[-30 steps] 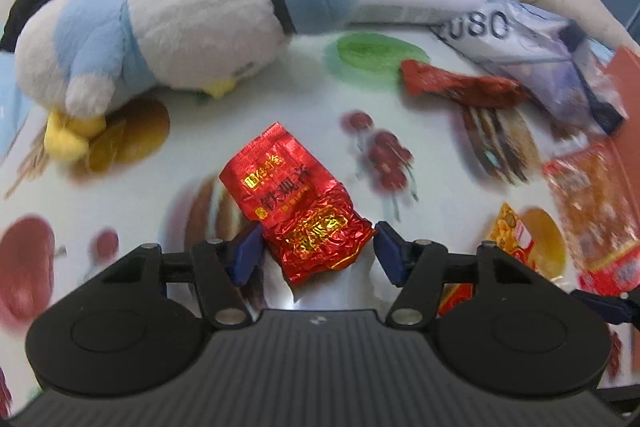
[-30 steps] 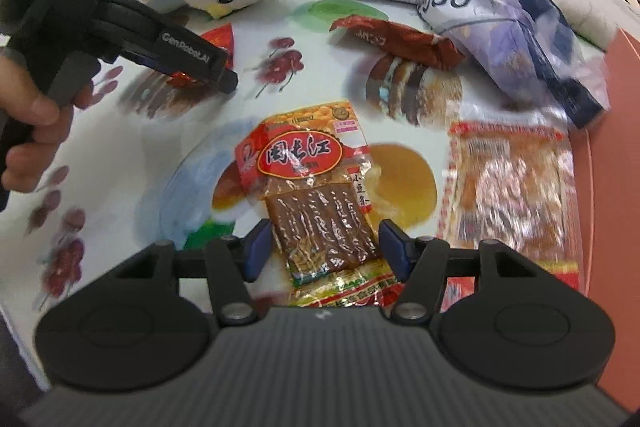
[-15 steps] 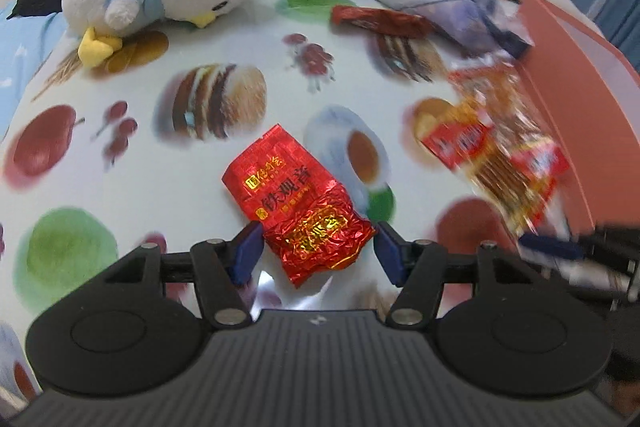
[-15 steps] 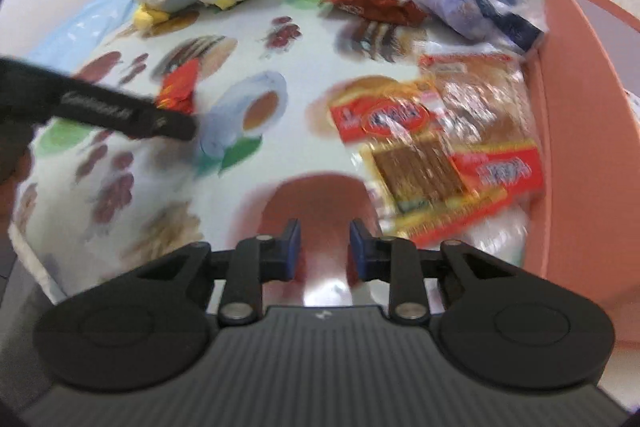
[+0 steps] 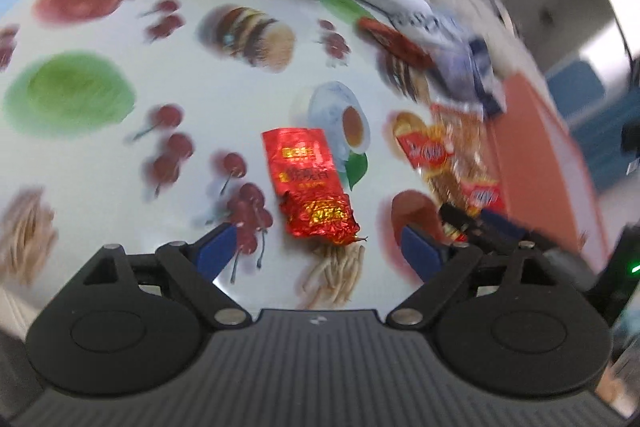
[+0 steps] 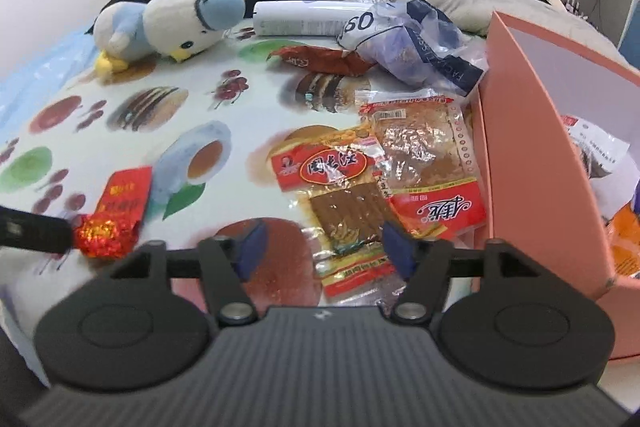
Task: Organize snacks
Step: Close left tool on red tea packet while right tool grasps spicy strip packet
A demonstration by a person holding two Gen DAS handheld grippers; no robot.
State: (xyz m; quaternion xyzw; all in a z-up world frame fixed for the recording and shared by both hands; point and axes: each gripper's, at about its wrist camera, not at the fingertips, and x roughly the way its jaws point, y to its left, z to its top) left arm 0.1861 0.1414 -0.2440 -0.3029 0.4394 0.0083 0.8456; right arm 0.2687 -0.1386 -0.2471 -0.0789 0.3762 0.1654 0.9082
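The red foil packet (image 5: 310, 183) lies flat on the bench just ahead of the left gripper (image 5: 320, 247), whose fingers have just been opening and stand wide, empty. The packet's long axis runs away from the fingers, slightly aslant. The right gripper (image 6: 324, 247), also just opening, straddles the strip snack pack (image 6: 340, 203) beside the orange box (image 6: 532, 155).

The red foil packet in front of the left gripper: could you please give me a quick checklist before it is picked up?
1. Red foil packet lies flat on the printed cloth: ok.
2. Left gripper fingers just opened wide, nothing gripped: ok.
3. Packet fully between the fingers: not ok, only its near end.
4. Right gripper open, straddling the brown-strip snack pack: ok.
5. Orange box open: ok.
6. Room left in box: cannot tell.
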